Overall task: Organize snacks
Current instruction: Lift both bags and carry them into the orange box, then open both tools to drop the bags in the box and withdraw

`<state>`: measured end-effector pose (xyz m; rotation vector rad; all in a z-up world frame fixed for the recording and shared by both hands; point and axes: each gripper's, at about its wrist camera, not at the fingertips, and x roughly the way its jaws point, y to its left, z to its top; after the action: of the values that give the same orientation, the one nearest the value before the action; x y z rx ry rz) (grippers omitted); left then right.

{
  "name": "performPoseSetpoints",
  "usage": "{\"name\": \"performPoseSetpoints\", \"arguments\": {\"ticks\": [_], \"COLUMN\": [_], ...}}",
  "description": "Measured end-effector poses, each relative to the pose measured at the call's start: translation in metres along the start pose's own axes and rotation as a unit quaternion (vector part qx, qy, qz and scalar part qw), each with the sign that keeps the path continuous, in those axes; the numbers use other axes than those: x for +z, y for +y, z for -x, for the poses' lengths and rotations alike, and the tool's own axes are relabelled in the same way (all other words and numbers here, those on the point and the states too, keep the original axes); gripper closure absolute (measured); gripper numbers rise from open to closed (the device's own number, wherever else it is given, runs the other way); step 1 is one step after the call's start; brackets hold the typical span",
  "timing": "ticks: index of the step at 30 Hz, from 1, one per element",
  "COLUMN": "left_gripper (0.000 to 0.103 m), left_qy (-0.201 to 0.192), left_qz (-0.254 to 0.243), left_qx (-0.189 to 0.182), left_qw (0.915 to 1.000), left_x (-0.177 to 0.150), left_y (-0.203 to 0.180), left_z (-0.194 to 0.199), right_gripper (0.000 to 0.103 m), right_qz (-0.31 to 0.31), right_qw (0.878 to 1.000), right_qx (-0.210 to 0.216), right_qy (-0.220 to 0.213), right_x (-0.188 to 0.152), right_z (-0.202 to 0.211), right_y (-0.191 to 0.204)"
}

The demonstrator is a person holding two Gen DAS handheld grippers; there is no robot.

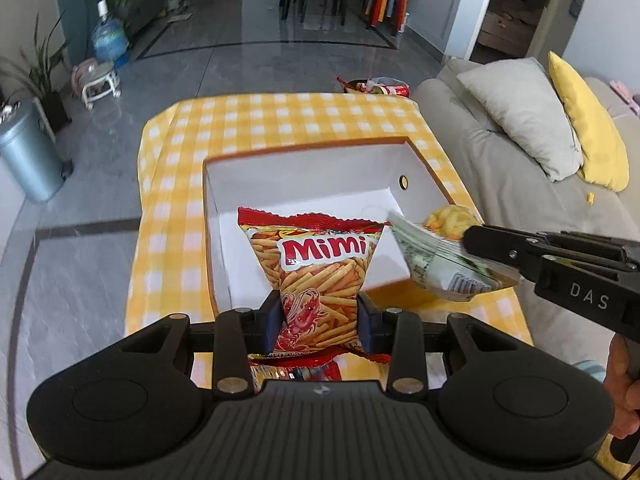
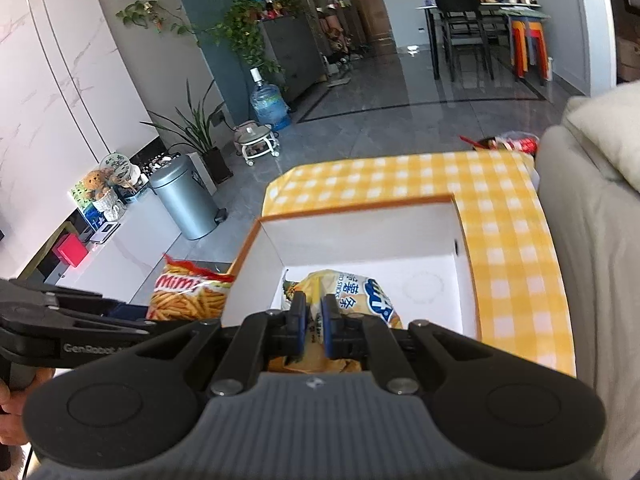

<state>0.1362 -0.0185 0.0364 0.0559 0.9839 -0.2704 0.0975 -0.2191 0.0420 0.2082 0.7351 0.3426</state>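
Note:
My left gripper point(image 1: 319, 320) is shut on the lower part of a red Mimi snack bag point(image 1: 320, 256), held upright above the near edge of a white box with an orange rim point(image 1: 304, 184). My right gripper point(image 2: 315, 320) is shut on a yellow potato-stick bag point(image 2: 360, 292), which hangs over the inside of the box point(image 2: 360, 236). In the left wrist view the right gripper point(image 1: 470, 240) comes in from the right with the yellow bag point(image 1: 436, 256) beside the Mimi bag. In the right wrist view the Mimi bag point(image 2: 184, 292) shows left of the box wall.
The box sits on a table with a yellow checked cloth point(image 1: 280, 120). More red snack packs point(image 1: 376, 86) lie past its far edge. A grey sofa with pillows point(image 1: 520, 120) runs along the right. A metal bin point(image 1: 24, 152) stands on the floor at left.

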Motion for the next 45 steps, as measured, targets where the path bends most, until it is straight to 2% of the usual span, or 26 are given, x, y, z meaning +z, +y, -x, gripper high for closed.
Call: {"name": "performPoseSetpoints", "arguments": {"ticks": [6, 11, 17, 23, 26, 34, 40, 45], "left_gripper": [0.061, 0.061, 0.061, 0.061, 0.061, 0.06, 0.059, 0.053], "left_qy": [0.016, 0.042, 0.071, 0.108, 0.125, 0.186, 0.208, 0.204], "left_qz": [-0.017, -0.031, -0.068, -0.089, -0.1, -0.095, -0.094, -0.09], "left_qx": [0.009, 0.019, 0.049, 0.061, 0.068, 0.054, 0.05, 0.064], "left_qw": [0.9997, 0.9985, 0.9939, 0.9883, 0.9848, 0.9764, 0.9724, 0.9727], "left_x": [0.027, 0.043, 0.043, 0.039, 0.039, 0.035, 0.032, 0.032], "left_y": [0.005, 0.013, 0.017, 0.018, 0.019, 0.023, 0.023, 0.023], "left_z": [-0.021, -0.054, -0.094, -0.127, -0.139, -0.167, -0.177, -0.178], "right_gripper": [0.099, 0.099, 0.099, 0.1, 0.099, 0.099, 0.099, 0.095], "right_qz": [0.018, 0.04, 0.065, 0.084, 0.082, 0.051, 0.026, 0.012], "right_qw": [1.0, 0.998, 0.995, 0.99, 0.988, 0.984, 0.981, 0.979], "right_qx": [-0.005, -0.026, -0.039, -0.043, -0.041, -0.022, -0.009, -0.008], "right_qy": [0.012, 0.033, 0.068, 0.108, 0.125, 0.169, 0.194, 0.205], "right_x": [0.02, 0.026, 0.021, 0.01, 0.006, -0.006, -0.012, -0.01], "right_z": [-0.031, -0.065, -0.104, -0.137, -0.151, -0.174, -0.182, -0.186], "right_y": [0.006, 0.007, 0.007, 0.007, 0.005, -0.003, -0.007, -0.008]}}
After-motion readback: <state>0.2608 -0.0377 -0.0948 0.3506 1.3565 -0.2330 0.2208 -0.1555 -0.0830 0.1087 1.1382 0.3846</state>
